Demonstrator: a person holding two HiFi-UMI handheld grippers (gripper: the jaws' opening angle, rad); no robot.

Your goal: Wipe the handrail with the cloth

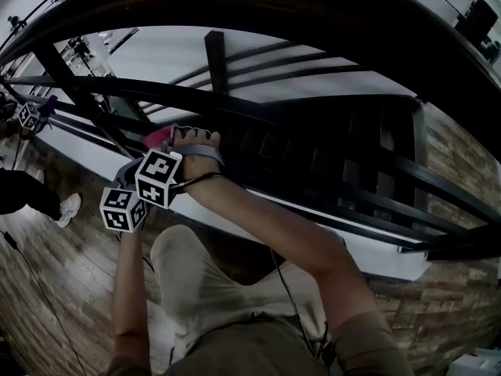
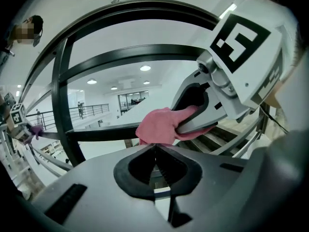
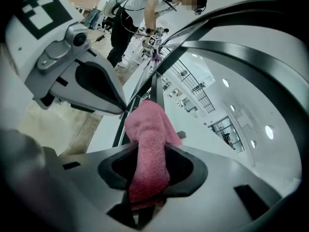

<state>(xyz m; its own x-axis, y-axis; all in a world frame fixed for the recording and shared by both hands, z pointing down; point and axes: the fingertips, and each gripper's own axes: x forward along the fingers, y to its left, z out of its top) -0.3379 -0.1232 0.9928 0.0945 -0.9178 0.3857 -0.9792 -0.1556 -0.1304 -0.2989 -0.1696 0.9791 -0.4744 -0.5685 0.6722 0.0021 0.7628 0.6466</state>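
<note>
The right tongs (image 3: 147,153) are clenched on the cloth (image 3: 145,129): the pink roll goes down between the two jaws and its free end stands up past their tips. The left tongs (image 2: 154,153) are pressed together with nothing between them. They sit just beside the right ones, with their tip close under the hanging part of the cloth. In the head view the cloth shows only as a small pink corner in front of the dark bars of the railing, below the broad handrail (image 1: 297,10) that curves along the top edge of the picture. In the left gripper view the cloth overlaps the end of a level bar (image 2: 101,132), but I cannot tell if it touches this bar or only hangs before it. I judge that the wiping is at the approach: the cloth is gripped and near the metal, but not clearly pressed on it. The next move calls for laying the free end flat on the rail and sliding it along the length with steady pressure, with the empty left tongs out of the way. The handrail is very dark and cut off at both sides, so dust or wet traces cannot be made out. A person (image 3: 135,8) stands further along the railing.
</note>
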